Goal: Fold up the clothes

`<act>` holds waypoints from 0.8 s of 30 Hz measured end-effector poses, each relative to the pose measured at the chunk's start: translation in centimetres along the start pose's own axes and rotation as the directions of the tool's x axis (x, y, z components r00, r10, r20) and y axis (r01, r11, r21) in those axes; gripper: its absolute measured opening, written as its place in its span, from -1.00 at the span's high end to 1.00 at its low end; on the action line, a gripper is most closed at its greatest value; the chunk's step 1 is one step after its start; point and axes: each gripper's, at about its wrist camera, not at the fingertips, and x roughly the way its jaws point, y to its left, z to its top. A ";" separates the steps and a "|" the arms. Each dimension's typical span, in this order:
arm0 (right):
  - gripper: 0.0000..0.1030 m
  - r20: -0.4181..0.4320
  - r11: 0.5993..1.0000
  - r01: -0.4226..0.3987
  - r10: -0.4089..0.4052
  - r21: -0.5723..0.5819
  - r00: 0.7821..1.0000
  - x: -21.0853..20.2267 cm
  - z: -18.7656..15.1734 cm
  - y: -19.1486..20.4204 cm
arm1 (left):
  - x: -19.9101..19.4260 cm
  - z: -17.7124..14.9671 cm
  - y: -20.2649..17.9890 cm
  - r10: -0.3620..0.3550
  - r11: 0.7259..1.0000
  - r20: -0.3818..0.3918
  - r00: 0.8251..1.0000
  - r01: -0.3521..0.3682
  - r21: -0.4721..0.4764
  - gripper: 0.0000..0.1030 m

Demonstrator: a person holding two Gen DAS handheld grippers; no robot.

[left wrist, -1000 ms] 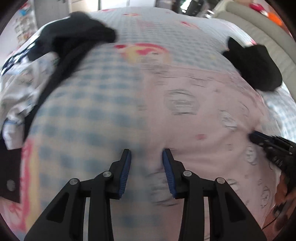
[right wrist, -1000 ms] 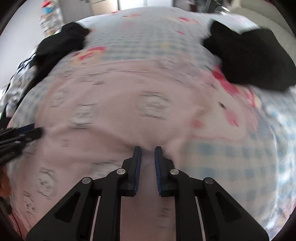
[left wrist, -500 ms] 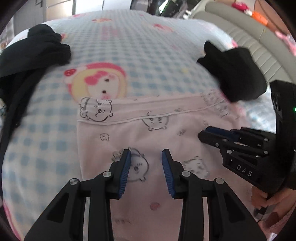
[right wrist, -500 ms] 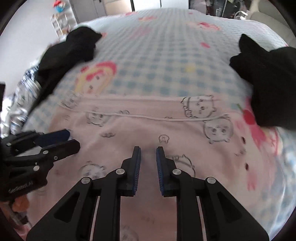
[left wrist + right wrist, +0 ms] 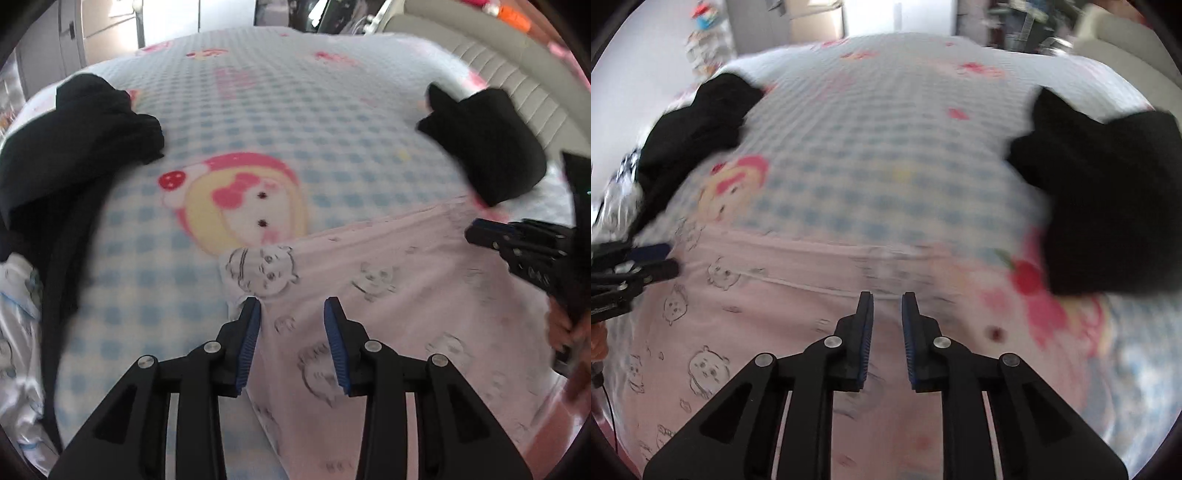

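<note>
A pale pink cotton garment printed with small line-drawn cartoon animals point(image 5: 388, 295) lies flat on the near part of a blue-and-white checked fleece blanket with pink cartoon figures point(image 5: 295, 122). The left gripper point(image 5: 291, 308) hovers above the garment's left edge, jaws moderately apart with nothing pinched between them. The right gripper point(image 5: 887, 301) is over the garment just short of its far hem; its jaws stand narrowly apart (a slim gap is visible) and grip no cloth. A crumpled black garment point(image 5: 66, 147) sits at the blanket's left side, with white printed fabric point(image 5: 16, 295) beside it. A second black bundle point(image 5: 1108, 192) lies to the right, just beyond the pink garment's far right corner.
</note>
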 end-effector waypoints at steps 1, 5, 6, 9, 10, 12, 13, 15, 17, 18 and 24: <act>0.71 -0.028 0.999 0.034 -0.035 -0.030 0.999 1.1 0.3 0.9 | 0.6 0.2 0.4 0.039 0.999 -0.007 0.999 -0.039 -0.005 0.25; 0.81 -0.032 0.998 0.059 -0.058 0.026 0.998 2.8 1.2 -1.4 | 1.1 0.5 5.0 0.057 0.990 -0.008 0.998 -0.058 -0.128 -0.06; 0.86 -0.012 0.997 0.046 -0.046 0.066 0.999 2.6 1.7 -2.3 | 0.7 0.5 5.8 0.024 0.986 0.004 1.000 -0.023 -0.162 -0.06; 0.61 0.075 0.992 0.008 -0.018 0.126 0.997 0.0 2.2 -4.4 | -0.1 0.1 5.9 -0.057 0.983 0.037 0.998 0.062 -0.174 0.00; 0.40 0.083 0.992 -0.020 0.010 0.124 0.996 -0.5 2.2 -4.6 | -0.4 0.0 5.9 -0.084 0.980 0.049 0.995 0.091 -0.177 0.00; 0.29 0.062 0.992 -0.070 0.064 0.108 0.996 -0.5 1.9 -4.4 | -0.6 -0.3 4.9 -0.111 0.984 0.067 0.992 0.119 -0.132 0.00; 0.29 0.054 0.994 -0.074 0.070 0.080 0.996 -0.4 1.6 -3.9 | -0.6 -0.4 4.0 -0.112 0.988 0.072 0.991 0.119 -0.097 0.00; 0.31 0.028 0.998 -0.050 0.050 0.022 0.998 0.1 1.0 -2.7 | -0.4 -0.4 2.3 -0.106 0.994 0.067 0.992 0.108 -0.031 -0.01; 0.34 -0.003 1.000 -0.005 0.005 -0.013 1.000 1.2 0.6 -1.8 | 0.8 0.0 1.5 -0.046 0.999 0.039 0.998 0.045 0.012 -0.03; 0.35 -0.008 1.000 0.017 -0.017 -0.008 1.000 1.8 0.6 -1.9 | 1.5 0.2 1.4 -0.009 1.000 0.026 1.000 0.009 0.025 -0.10; 0.34 -0.010 0.990 0.141 -0.141 0.002 0.990 3.4 2.0 -2.4 | 3.1 2.3 3.1 0.115 0.993 0.009 0.993 -0.115 -0.002 -0.15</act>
